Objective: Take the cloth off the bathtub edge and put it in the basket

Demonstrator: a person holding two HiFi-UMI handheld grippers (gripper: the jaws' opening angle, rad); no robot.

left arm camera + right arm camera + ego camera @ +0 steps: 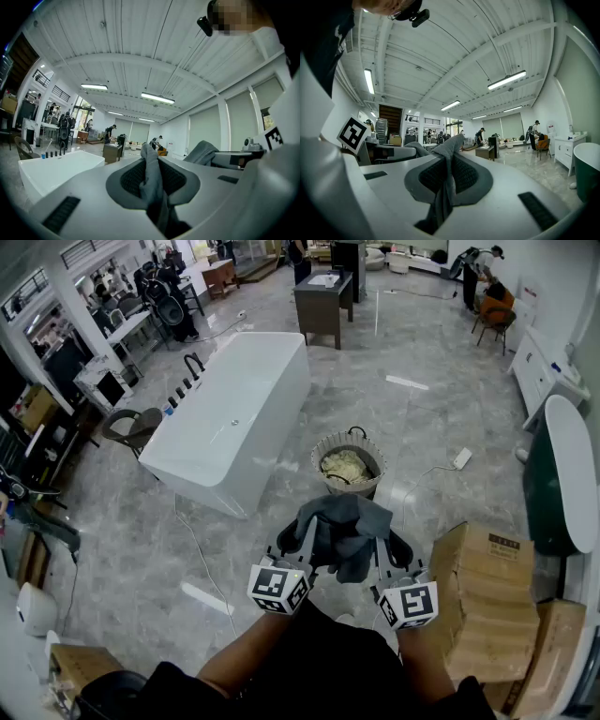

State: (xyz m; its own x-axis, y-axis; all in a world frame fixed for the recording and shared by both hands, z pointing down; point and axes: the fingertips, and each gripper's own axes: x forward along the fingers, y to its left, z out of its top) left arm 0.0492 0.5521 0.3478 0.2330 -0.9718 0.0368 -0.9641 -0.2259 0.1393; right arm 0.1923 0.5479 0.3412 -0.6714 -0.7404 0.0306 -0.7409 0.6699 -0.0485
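Observation:
A grey cloth [345,529] hangs in the air between my two grippers, close in front of me and held level. My left gripper [307,538] is shut on its left part; in the left gripper view the cloth [151,178] is pinched between the dark pads. My right gripper [382,545] is shut on the right part, where the cloth [448,174] runs up between the jaws. The round wicker basket [323,448] stands on the floor just beyond the cloth, with something cream-coloured inside. The white bathtub [234,413] lies to the basket's left.
Stacked cardboard boxes [487,601] sit close on my right. A dark green tub [553,486] stands at the right edge, and a power strip [462,458] with its cable lies on the marble floor. There is a chair [134,427] left of the bathtub and a dark cabinet [323,298] behind.

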